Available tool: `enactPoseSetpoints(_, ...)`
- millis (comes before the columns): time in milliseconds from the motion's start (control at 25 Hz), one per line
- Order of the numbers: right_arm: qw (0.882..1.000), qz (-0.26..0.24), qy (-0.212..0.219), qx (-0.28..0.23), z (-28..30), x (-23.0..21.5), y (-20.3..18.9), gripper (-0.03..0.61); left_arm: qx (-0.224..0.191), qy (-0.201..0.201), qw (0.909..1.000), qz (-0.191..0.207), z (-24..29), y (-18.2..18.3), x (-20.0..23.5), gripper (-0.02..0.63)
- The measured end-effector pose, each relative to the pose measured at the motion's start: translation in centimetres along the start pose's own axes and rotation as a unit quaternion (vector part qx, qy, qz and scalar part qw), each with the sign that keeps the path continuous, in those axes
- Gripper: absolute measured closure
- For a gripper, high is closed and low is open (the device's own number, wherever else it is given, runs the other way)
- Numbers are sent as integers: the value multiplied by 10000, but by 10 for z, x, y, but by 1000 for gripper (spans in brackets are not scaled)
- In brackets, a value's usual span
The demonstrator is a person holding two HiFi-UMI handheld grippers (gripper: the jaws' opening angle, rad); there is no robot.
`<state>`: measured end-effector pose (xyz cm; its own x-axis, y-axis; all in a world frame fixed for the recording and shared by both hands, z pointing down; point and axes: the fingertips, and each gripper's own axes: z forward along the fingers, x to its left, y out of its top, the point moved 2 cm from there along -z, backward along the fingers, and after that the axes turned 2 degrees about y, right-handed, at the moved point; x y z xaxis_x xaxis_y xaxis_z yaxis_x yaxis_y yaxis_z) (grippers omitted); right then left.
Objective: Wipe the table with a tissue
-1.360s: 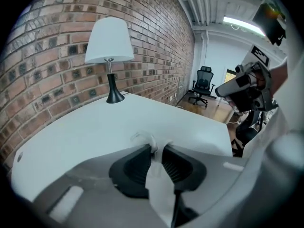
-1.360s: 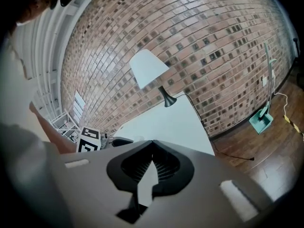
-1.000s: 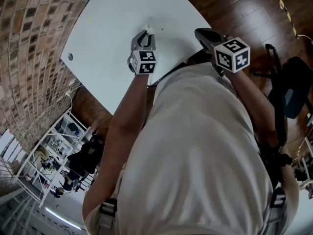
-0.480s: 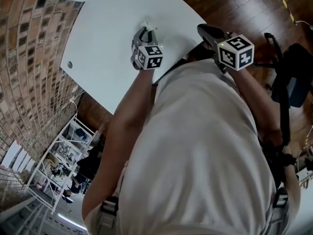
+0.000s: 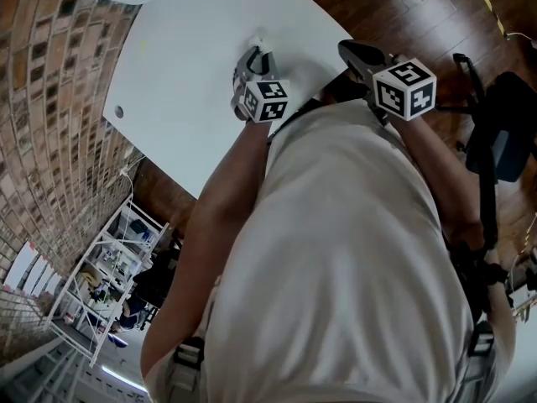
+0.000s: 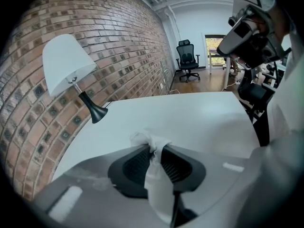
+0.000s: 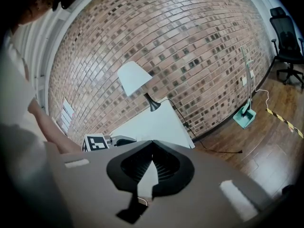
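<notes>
A crumpled white tissue [image 6: 151, 143] is pinched between the jaws of my left gripper [image 6: 153, 149], which is shut on it. Seen from the head view, that left gripper [image 5: 255, 57] points down at the white table [image 5: 185, 49], and the tissue [image 5: 255, 42] at its tip rests on the tabletop. My right gripper [image 5: 357, 54] hangs off the table's right edge, above the wooden floor. In its own view the right gripper [image 7: 152, 144] is shut, jaw tips together and nothing between them. The left gripper's marker cube [image 7: 95, 143] shows there at the left.
A white-shaded lamp [image 6: 66, 70] on a black stem stands at the table's far end by the brick wall. A small round hole [image 5: 120, 112] marks the tabletop near its left edge. A black office chair [image 5: 503, 145] stands on the floor at right; a teal dustpan [image 7: 245, 116] leans on the wall.
My left gripper has slid a little to the right across the tabletop, taking the tissue with it. The right gripper has barely shifted.
</notes>
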<state>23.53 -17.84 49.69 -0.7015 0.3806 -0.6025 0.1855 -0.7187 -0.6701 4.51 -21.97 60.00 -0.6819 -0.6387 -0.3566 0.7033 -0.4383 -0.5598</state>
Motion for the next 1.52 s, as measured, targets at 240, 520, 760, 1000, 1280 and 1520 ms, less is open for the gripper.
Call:
enactPoseSetpoints(240, 9999, -7, 81, 110, 3, -5, 1, 571, -226, -358, 9991, -93, -4, 9, -19, 545)
enactPoseSetpoints(520, 9990, -160, 294, 285, 10, -11, 5, 571, -733, -1615, 9841, 119, -12, 43, -88, 537)
enactPoseSetpoints(760, 9985, -354, 305, 276, 16, -7, 17, 571, -1080, -2315, 9656, -493, -36, 60, -91, 534)
enactPoseSetpoints(1000, 9967, -544, 451, 401, 19, 17, 7, 571, -1315, -2044, 9595, -1425, -76, 37, -70, 532)
enactPoseSetpoints(1280, 9964, -392, 622, 421, 13, 48, -17, 571, -1160, -1285, 9417, -2886, -133, -43, -54, 531)
enactPoseSetpoints(1520, 9905, -955, 819, 548, 0, 91, -38, 571, -1499, -939, 9218, -3449, -172, -78, -52, 531)
